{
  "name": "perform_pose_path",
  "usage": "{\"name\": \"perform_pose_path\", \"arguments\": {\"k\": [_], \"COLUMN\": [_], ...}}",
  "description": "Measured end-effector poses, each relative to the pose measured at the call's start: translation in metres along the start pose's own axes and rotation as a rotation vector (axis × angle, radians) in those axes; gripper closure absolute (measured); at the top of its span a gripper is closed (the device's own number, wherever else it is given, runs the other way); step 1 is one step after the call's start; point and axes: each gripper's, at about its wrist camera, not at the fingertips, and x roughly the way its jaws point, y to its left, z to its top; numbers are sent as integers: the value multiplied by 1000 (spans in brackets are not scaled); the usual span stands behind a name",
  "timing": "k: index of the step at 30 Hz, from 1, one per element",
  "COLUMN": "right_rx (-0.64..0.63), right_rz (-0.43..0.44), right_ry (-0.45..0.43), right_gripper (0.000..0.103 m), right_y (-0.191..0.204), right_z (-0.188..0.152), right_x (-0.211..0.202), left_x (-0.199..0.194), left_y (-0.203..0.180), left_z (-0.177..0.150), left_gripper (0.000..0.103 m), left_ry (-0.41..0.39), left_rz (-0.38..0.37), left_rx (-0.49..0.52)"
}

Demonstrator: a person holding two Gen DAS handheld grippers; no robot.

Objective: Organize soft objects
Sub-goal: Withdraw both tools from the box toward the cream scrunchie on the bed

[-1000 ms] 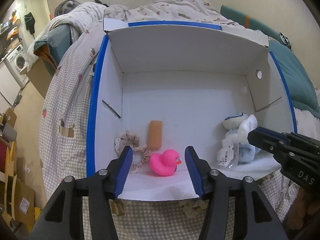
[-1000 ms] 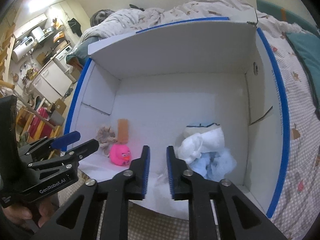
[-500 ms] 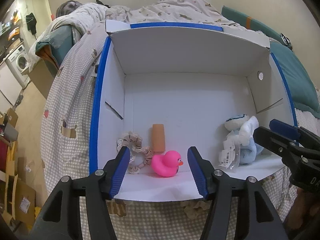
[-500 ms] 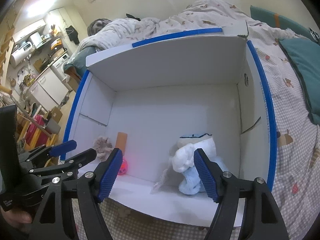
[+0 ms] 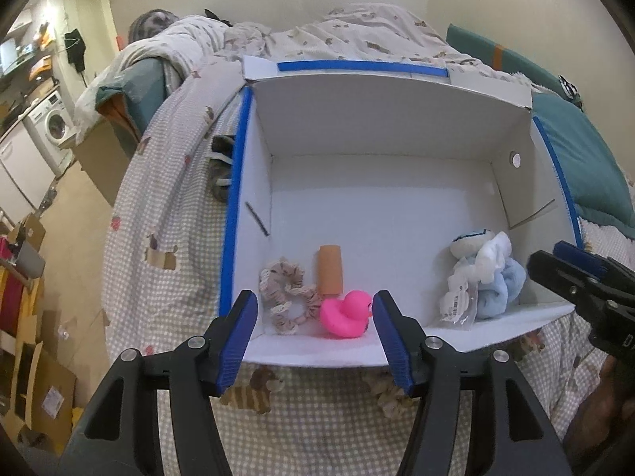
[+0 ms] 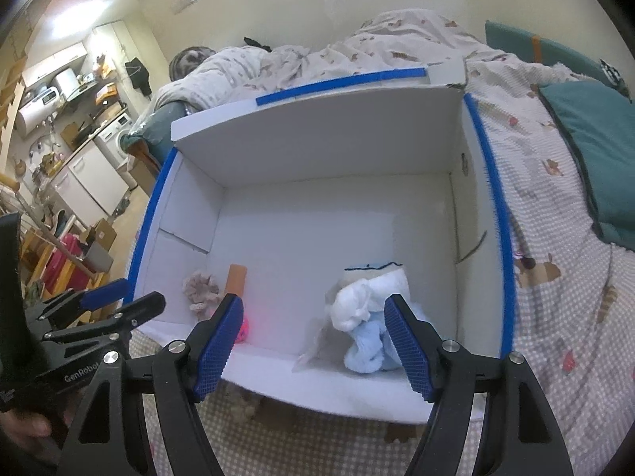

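A: Left claw (image 5: pixel 313 333) spread wide, holding nothing, hanging at the near edge of the white box (image 5: pixel 381 206) on the bed (image 5: pixel 166 238).

B: Right claw (image 6: pixel 313 341) spread and empty too, just before the blue-and-white plush (image 6: pixel 367 317).

A: Inside, near the front left: pink duck (image 5: pixel 346 314), touching the scrunchie (image 5: pixel 286 294) and orange roll (image 5: pixel 330 269). Plush sits well apart, front right.

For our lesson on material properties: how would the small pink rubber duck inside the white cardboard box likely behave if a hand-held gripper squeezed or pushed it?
The small pink rubber duck looks smooth and glossy, so it may slip between pads. Its rounded, hollow-looking body would probably give under pressure and weigh little. On the white cardboard box floor, a push would likely slide or tip it rather than roll it.
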Motion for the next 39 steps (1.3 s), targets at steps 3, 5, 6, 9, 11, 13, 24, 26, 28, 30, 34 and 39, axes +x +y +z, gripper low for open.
{"name": "perform_pose_path", "arguments": {"k": [3, 5, 6, 9, 11, 13, 24, 26, 28, 30, 34, 39], "right_rx": [1, 13, 13, -1, -2, 10, 83, 119, 153, 162, 183, 220], "right_rz": [-4, 1, 4, 2, 2, 3, -50, -48, -52, -69, -90, -88], "right_ry": [-5, 4, 2, -8, -12, -7, 14, 38, 60, 69, 87, 118], "right_gripper": [25, 25, 25, 25, 25, 25, 25, 25, 25, 25, 25, 25], "right_y": [0, 0, 1, 8, 11, 12, 11, 6, 0, -2, -8, -18], "right_z": [-8, -15, -18, -27, -32, -39, -72, -79, -83, -84, -85, -89], "right_x": [-8, -12, -14, -22, -26, -28, -46, -47, -46, -44, -39, -33], "left_x": [-8, -13, -16, -23, -27, -30, -39, -40, -38, -34, -17, 3], "left_y": [5, 9, 10, 14, 18, 21, 24, 24, 23, 20, 6, -24], "left_z": [-8, -12, -15, -23, -29, -36, -66, -72, -75, -78, -82, -79], "left_gripper": [46, 46, 46, 45, 45, 45, 45, 45, 45, 45, 45, 45], "left_ry": [1, -1, -3, -7, -4, 4, 44, 56, 68, 86, 139, 164], "left_rz": [4, 6, 6, 8, 6, 2, 11, 3, -7, -14, -68, -140], "left_rx": [-12, -16, -19, -31, -45, -59, -88, -91, -87, -80, -63, -14]}}
